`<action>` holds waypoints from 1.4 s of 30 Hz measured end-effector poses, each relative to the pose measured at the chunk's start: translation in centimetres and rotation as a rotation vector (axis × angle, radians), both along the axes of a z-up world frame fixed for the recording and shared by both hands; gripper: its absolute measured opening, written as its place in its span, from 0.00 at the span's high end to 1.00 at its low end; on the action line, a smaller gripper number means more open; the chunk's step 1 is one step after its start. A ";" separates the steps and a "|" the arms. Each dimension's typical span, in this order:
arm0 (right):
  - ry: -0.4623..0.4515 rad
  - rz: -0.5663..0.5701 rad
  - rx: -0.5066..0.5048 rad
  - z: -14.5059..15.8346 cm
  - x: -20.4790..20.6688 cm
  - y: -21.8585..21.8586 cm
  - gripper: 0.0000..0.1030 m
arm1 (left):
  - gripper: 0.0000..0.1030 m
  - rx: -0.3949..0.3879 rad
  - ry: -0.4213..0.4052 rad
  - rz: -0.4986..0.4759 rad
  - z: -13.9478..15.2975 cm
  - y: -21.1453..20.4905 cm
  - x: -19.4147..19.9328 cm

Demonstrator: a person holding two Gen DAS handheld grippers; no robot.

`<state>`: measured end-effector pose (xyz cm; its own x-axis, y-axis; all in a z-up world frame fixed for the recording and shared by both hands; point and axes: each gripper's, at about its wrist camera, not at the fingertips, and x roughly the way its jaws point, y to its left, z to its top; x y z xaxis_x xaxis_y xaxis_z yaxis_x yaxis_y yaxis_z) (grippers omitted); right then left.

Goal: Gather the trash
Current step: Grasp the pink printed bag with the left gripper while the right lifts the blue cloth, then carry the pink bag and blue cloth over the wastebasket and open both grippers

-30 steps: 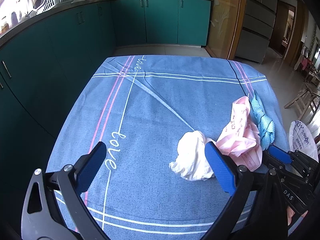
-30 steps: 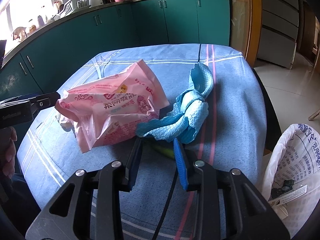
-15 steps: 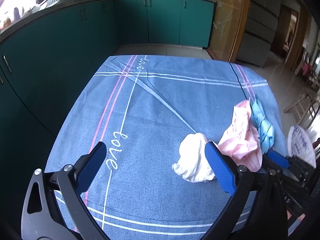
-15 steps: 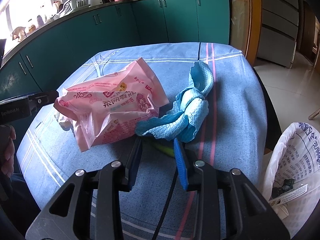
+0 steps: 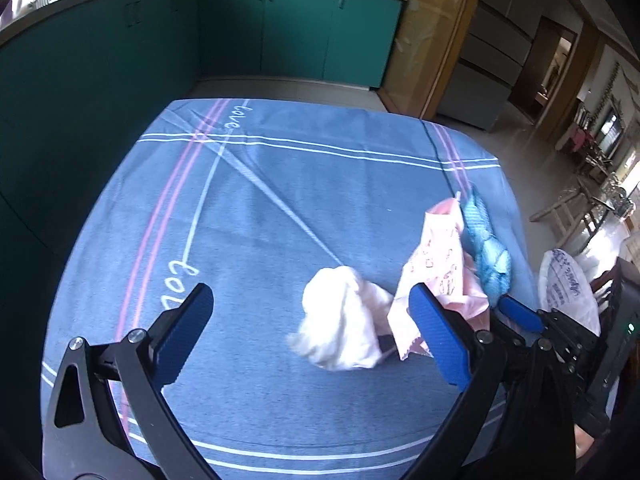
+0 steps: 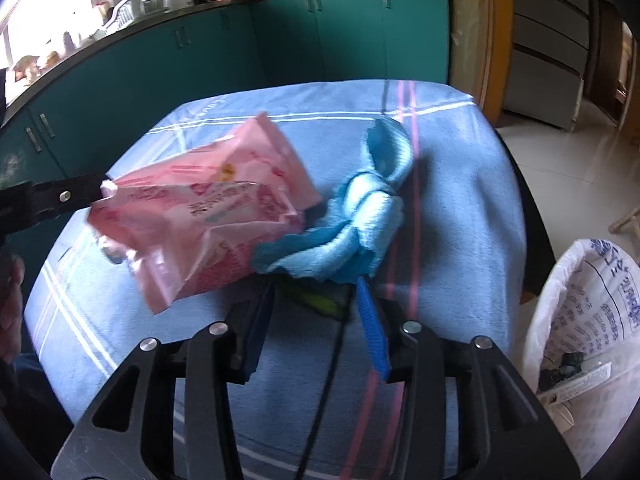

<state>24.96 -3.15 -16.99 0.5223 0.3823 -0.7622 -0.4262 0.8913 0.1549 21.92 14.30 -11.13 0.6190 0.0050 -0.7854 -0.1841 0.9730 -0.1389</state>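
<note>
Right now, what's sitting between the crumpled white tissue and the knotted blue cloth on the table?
The pink plastic wrapper lies between the white tissue and blue cloth, seen in the left wrist view.

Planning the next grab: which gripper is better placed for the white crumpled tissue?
Left. The white crumpled tissue lies between the wide-open left gripper fingers. The right gripper, jaws opening, sits beyond the pink wrapper, at a green scrap under the blue cloth.

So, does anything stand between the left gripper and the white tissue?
Nothing visible does. The left gripper is open with the white tissue straight ahead; the pink packet lies beside it, to the right.
</note>
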 end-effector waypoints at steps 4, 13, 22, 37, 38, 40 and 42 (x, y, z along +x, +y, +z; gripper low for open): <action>0.011 -0.026 0.030 0.2 0.4 -1.2 0.56 | 0.05 -0.102 -0.088 0.003 1.5 0.8 -0.8; -0.007 -0.086 0.113 1.4 2.4 -2.6 0.47 | 0.10 0.003 -0.028 -0.169 2.1 -4.1 3.8; 0.033 -0.090 0.077 0.4 5.5 -1.3 0.72 | 0.18 -0.007 0.017 -0.276 1.2 -7.2 4.6; -0.107 -0.246 0.110 3.8 0.9 -10.9 0.73 | 0.82 0.010 -0.097 -0.315 3.4 -9.6 2.0; -0.121 -0.266 0.104 4.2 0.6 -11.8 0.73 | 0.82 0.005 -0.127 -0.335 4.1 -10.3 1.6; -0.156 -0.324 0.078 5.1 -0.3 -14.1 0.73 | 0.82 -0.016 -0.178 -0.379 5.5 -11.9 1.2; -0.178 -0.376 0.048 5.5 -1.1 -15.9 0.73 | 0.82 -0.033 -0.194 -0.428 6.3 -14.3 1.2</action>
<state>23.89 -19.05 -11.54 0.7546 0.1725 -0.6331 -0.0959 0.9835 0.1536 23.14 0.05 -4.87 0.6953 -0.3055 -0.6505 0.2651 0.9503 -0.1630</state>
